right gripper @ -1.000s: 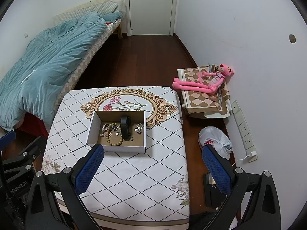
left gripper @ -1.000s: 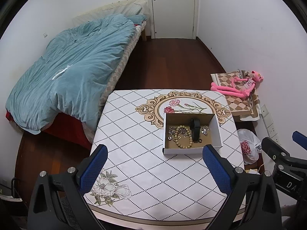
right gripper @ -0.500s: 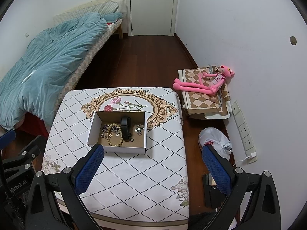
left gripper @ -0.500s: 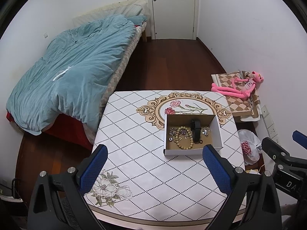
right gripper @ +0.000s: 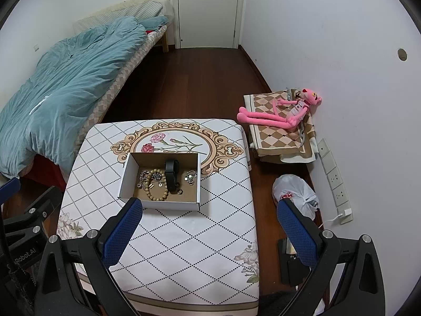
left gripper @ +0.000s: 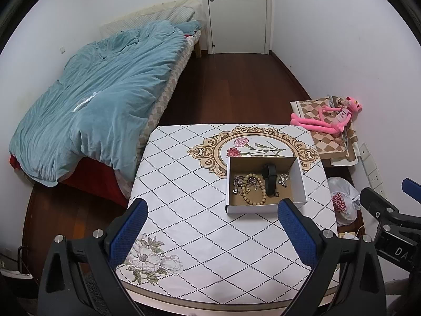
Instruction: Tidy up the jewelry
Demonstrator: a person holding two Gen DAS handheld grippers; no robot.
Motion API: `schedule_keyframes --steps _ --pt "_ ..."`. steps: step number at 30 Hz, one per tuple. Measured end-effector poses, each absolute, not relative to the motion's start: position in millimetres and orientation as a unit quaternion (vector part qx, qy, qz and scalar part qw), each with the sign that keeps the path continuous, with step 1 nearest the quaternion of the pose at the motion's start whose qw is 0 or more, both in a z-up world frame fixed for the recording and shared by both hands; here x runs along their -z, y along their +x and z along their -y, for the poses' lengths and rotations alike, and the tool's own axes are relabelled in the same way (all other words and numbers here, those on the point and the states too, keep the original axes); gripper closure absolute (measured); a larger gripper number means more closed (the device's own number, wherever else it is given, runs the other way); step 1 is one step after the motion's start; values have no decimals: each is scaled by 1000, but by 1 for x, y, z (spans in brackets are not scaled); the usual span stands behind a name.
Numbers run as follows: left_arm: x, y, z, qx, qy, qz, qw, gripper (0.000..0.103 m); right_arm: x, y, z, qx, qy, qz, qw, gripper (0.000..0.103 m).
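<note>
An open white cardboard box stands on the patterned table. Inside lie a wooden bead bracelet, a black watch band and several small silver pieces. My left gripper is open and empty, high above the table's near side, left of the box. My right gripper is open and empty, high above the table's right edge, nearer than the box. Each gripper shows at the other view's edge.
A bed with a blue quilt stands left of the table. A pink plush toy lies on a checkered cushion to the right. A white plastic bag sits on the wooden floor by the wall sockets.
Both grippers have drifted slightly back and up, so the table and box sit a little lower and smaller in view. Both stay open and empty.
</note>
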State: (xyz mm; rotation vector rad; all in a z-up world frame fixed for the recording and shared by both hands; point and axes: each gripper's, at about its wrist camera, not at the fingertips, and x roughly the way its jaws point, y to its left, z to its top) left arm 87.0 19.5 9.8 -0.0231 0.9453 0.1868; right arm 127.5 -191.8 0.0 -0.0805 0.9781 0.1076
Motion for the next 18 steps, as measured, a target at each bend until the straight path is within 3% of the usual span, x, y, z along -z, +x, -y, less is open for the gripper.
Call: schedule_keyframes --steps 18 --pt "-9 87 -20 -86 -16 -451 888 2 0 128 192 -51 -39 -470 880 0"
